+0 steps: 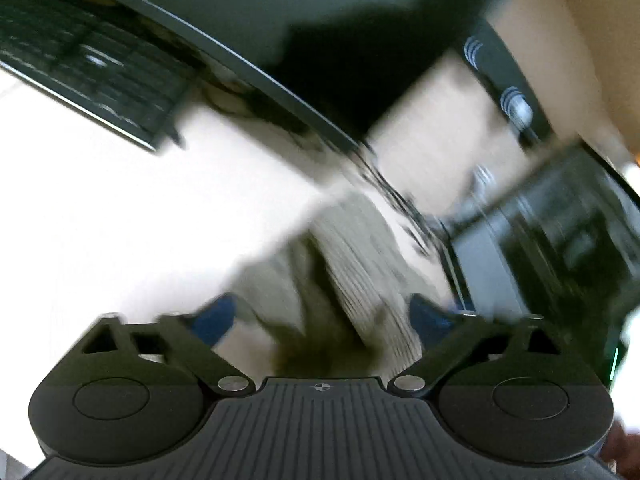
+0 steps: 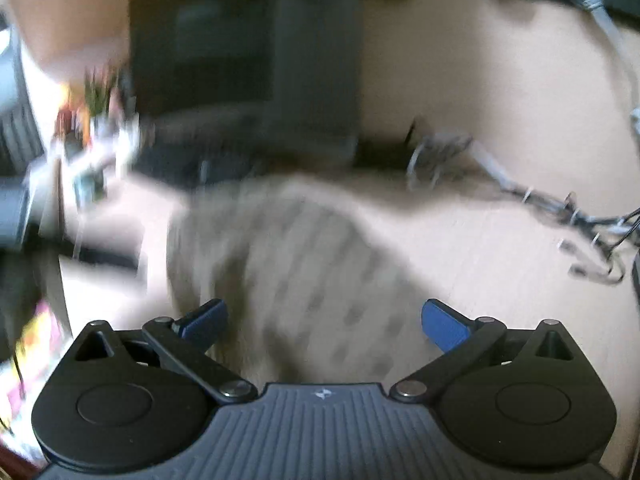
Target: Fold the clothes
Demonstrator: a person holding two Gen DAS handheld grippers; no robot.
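A beige ribbed garment lies on a pale surface, blurred by motion, just beyond my left gripper, whose blue-tipped fingers stand wide apart with nothing between them. In the right wrist view the same kind of beige patterned cloth spreads across a light wooden surface in front of my right gripper, which is also wide open and empty. Both views are smeared, so the garment's shape and folds are hard to read.
A black keyboard and a dark curved desk edge lie beyond the left gripper. A dark box-like object, a potted plant, tangled cables and a microphone stand surround the cloth.
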